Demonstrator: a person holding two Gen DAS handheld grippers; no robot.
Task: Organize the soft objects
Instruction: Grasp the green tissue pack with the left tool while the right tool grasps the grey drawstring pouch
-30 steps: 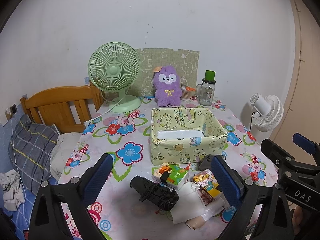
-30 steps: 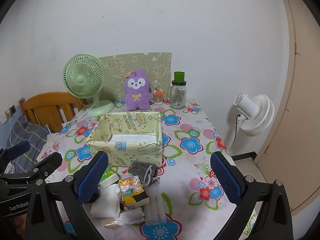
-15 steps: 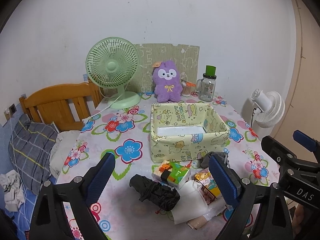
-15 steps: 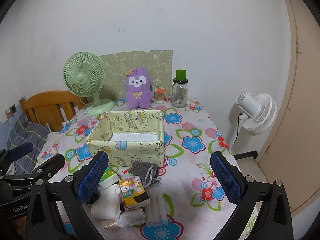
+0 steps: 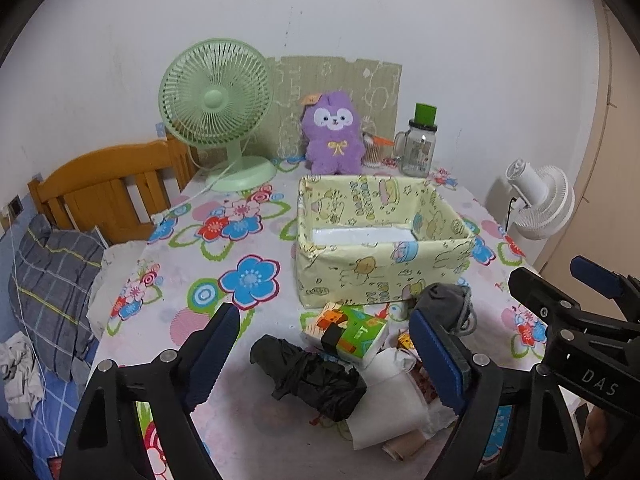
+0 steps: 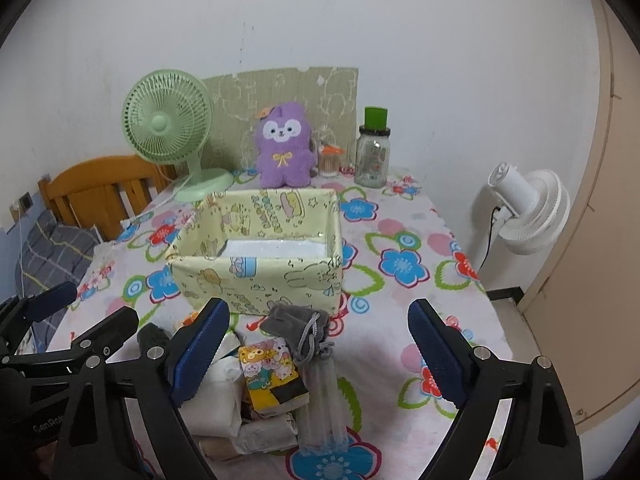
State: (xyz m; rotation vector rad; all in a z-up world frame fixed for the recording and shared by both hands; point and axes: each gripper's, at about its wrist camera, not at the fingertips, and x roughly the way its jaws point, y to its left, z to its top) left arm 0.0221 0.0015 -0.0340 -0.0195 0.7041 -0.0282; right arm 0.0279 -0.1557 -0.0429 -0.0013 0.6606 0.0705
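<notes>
1. Soft pile at the desk's point(image 5: 192, 276) near edge: black bundle point(image 5: 310, 378), gray pouch point(image 6: 300, 326), tissue packs point(image 6: 272, 376), just in front of the yellow box point(image 6: 256, 276).
2. Left tongs point(image 5: 326, 350) wide, empty, over the pile.
3. Right tongs point(image 6: 318, 354) wide, empty.
4. Purple plush point(image 6: 283, 146), green fan point(image 5: 216, 102) far.

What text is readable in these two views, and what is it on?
"DAS": white letters on the right gripper body, left wrist view.
"GenRob", cut off: on the left gripper body, right wrist view.
Printed lettering inside the yellow box: blurred, unreadable.
Tissue pack print: no legible words.
</notes>
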